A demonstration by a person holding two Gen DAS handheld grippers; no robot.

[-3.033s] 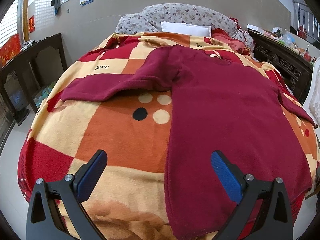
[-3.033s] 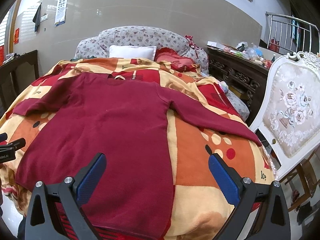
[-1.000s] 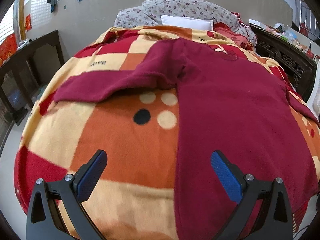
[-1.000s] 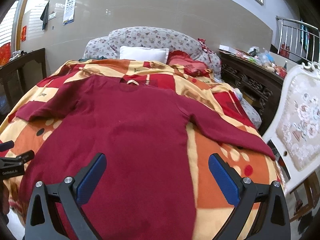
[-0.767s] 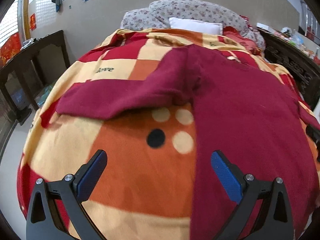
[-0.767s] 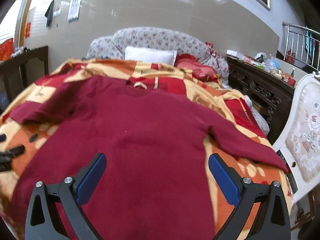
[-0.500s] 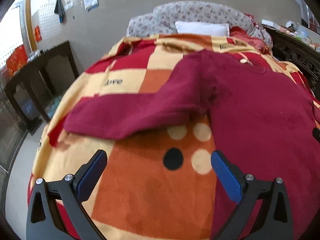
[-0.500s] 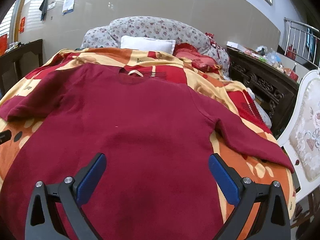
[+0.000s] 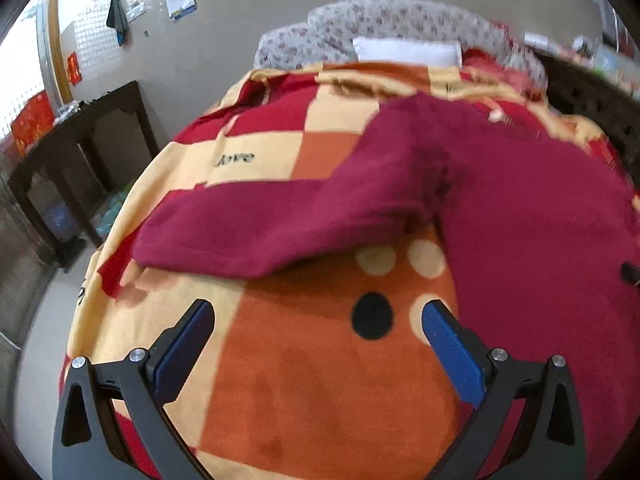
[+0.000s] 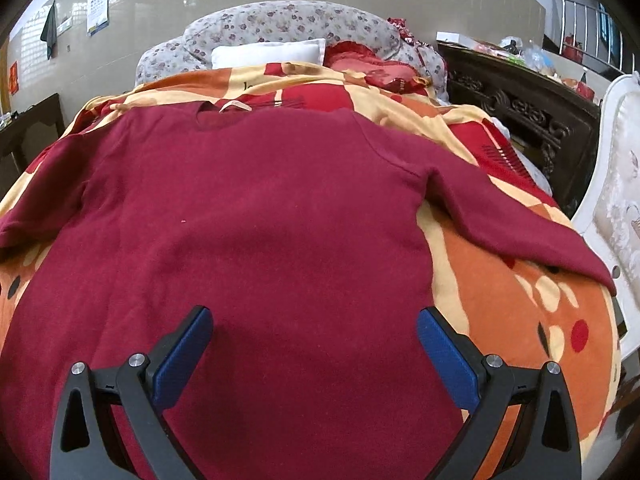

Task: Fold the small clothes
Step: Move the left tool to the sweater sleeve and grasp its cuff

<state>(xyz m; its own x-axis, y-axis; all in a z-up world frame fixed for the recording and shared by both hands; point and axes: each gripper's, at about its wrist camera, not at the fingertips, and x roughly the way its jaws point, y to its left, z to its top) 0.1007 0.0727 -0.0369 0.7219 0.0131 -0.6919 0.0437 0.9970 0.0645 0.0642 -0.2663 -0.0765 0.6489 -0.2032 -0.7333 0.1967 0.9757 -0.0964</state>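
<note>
Maroon sweater lies spread on a checked, seemingly fleece blanket.

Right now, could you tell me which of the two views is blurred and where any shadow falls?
Left wrist view: motion-blurred, worst at the pillow and far edge. Right wrist view: sharp, with a soft shadow on the sweater between the open right gripper fingers.

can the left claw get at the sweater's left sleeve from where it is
Probably yes. The left claw is open above bare blanket, and the sweater's sleeve lies flat just ahead with nothing between them.
</note>
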